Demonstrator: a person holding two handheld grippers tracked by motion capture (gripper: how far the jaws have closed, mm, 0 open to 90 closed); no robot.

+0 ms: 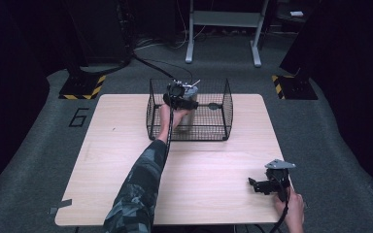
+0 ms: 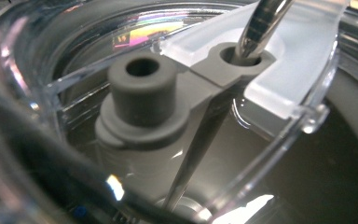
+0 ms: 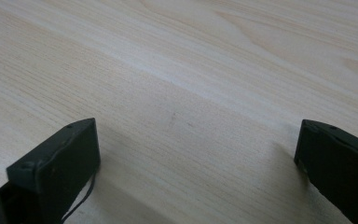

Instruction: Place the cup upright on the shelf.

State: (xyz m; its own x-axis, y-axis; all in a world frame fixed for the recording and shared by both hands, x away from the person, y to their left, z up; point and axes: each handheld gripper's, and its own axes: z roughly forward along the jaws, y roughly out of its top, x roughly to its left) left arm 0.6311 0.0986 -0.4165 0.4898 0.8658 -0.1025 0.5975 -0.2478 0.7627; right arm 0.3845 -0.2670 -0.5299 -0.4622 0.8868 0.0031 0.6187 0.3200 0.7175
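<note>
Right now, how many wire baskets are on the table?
1. A black wire basket stands at the far middle of the wooden table, with the left tongs reaching into it over a clear-lidded container. The right tongs rest near the table's right corner.

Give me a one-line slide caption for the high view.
Left gripper reaches into the black wire basket over a grey lidded container; right gripper rests on the light wooden table.

The high view looks forward and down over the whole worktop [image 1: 126, 160]. The left gripper view sits pressed close against a clear lidded container [image 2: 279, 93]. The right gripper view faces low along bare worktop [image 3: 191, 70], shared with the high view.
</note>
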